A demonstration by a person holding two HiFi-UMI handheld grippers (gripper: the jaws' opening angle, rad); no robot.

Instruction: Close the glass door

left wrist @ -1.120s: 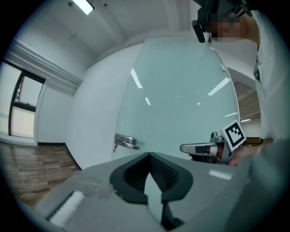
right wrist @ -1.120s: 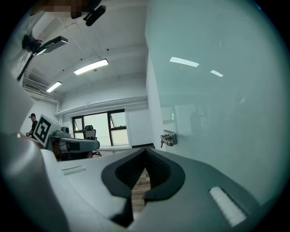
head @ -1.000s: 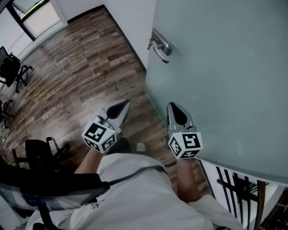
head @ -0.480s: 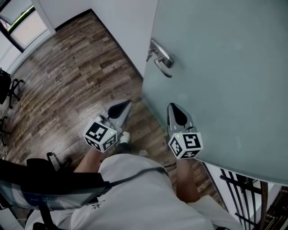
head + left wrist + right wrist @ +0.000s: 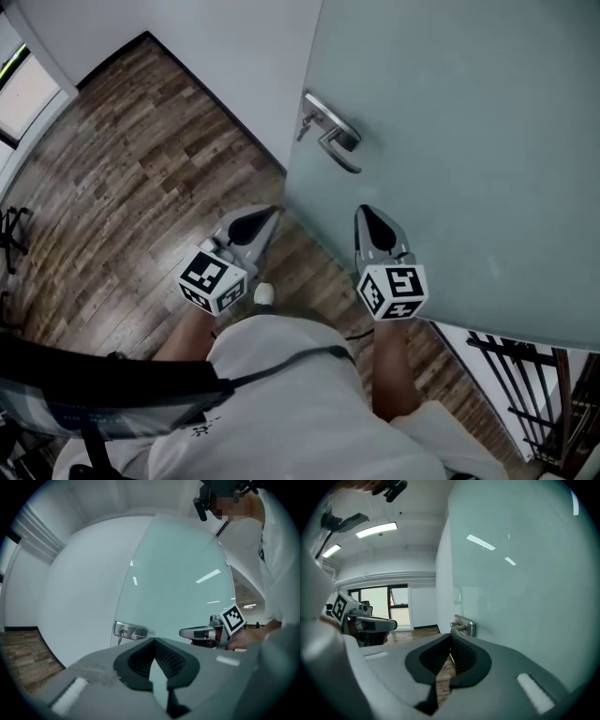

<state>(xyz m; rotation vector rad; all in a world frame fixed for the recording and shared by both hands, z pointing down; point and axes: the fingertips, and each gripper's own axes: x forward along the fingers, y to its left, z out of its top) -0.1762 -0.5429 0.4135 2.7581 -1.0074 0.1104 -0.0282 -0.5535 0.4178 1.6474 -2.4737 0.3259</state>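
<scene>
Glass door (image 5: 469, 141): frosted panel ahead and right, apparently ajar, free edge near the white wall (image 5: 234, 56).
Lever handle (image 5: 333, 131): at that edge, beyond both grippers.
Right gripper (image 5: 375, 225): fingers pressed together, empty, just beside the panel; contact unclear.
Left gripper (image 5: 251, 225): fingers pressed together, empty, over the wood floor (image 5: 141, 169).
Risk: tips slipping on smooth glass; hard shove slamming the panel; left gripper caught at the closing edge.

- The frosted pale-green glass door (image 5: 469, 141) walls off the right, just beside the right claw (image 5: 377, 222).
- Its silver metal lever handle (image 5: 333, 134) juts out ahead.
- The brown wood-plank floor (image 5: 122, 187) lies open to the left.
</scene>
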